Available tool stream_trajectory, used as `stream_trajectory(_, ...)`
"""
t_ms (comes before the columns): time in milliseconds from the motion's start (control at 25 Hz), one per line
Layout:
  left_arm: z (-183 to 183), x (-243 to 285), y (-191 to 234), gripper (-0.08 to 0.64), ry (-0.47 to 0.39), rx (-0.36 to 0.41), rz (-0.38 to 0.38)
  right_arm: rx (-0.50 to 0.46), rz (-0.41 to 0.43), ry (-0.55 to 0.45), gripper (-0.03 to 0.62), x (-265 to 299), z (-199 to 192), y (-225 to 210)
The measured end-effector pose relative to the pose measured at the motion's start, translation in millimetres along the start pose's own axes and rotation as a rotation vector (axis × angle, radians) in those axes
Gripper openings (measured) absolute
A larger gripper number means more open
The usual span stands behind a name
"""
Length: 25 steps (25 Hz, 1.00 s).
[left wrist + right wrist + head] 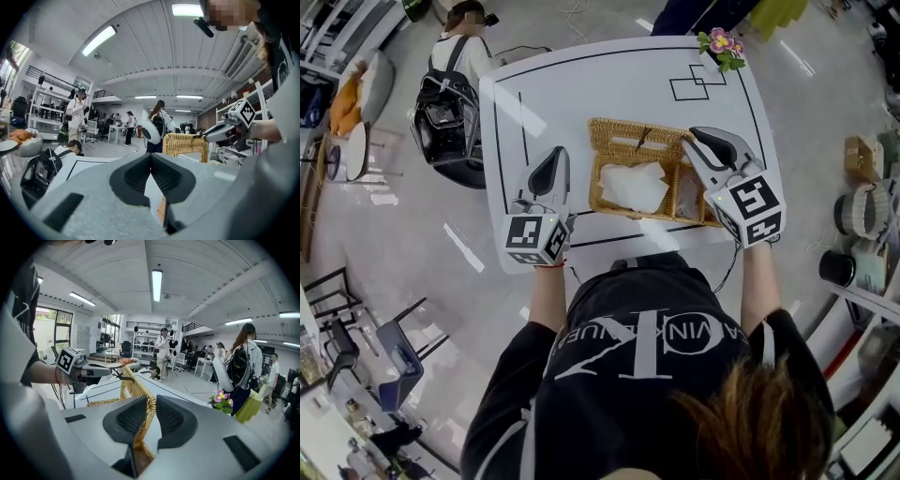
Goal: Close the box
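1. Busy open workroom all around, with a white desk marked in black lines right below the person.
2. Wicker box sits mid-desk, a little to the right, with white wrapping inside.
3. Its woven lid is standing upright!
4. Right hand-held gripper is clamped on the lid's rim.
5. Left hand-held gripper hovers just left of the box, jaws together and empty.
6. Small flower sits at the far corner.

We see bare surface left of and beyond the wicker box; flowers occupy the far right corner.
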<state>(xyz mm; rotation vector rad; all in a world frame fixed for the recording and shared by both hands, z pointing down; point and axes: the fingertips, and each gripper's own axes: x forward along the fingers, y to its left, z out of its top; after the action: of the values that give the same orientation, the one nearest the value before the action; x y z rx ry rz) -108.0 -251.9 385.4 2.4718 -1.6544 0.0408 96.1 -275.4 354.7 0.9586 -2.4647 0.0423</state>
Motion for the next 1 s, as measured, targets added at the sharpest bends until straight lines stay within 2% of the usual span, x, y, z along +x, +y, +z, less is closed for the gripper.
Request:
stream_trajectory(440, -3, -19, -11, 0.011, -0.002, 0.005, -0.040, -0.086, -0.047, 0.013, 0.064, -21, -5, 35)
stream_trajectory(1000, -9, -38, -25, 0.011, 0.002, 0.008, -0.072, -0.240, -0.102, 0.095, 0.071, -36, -27, 71)
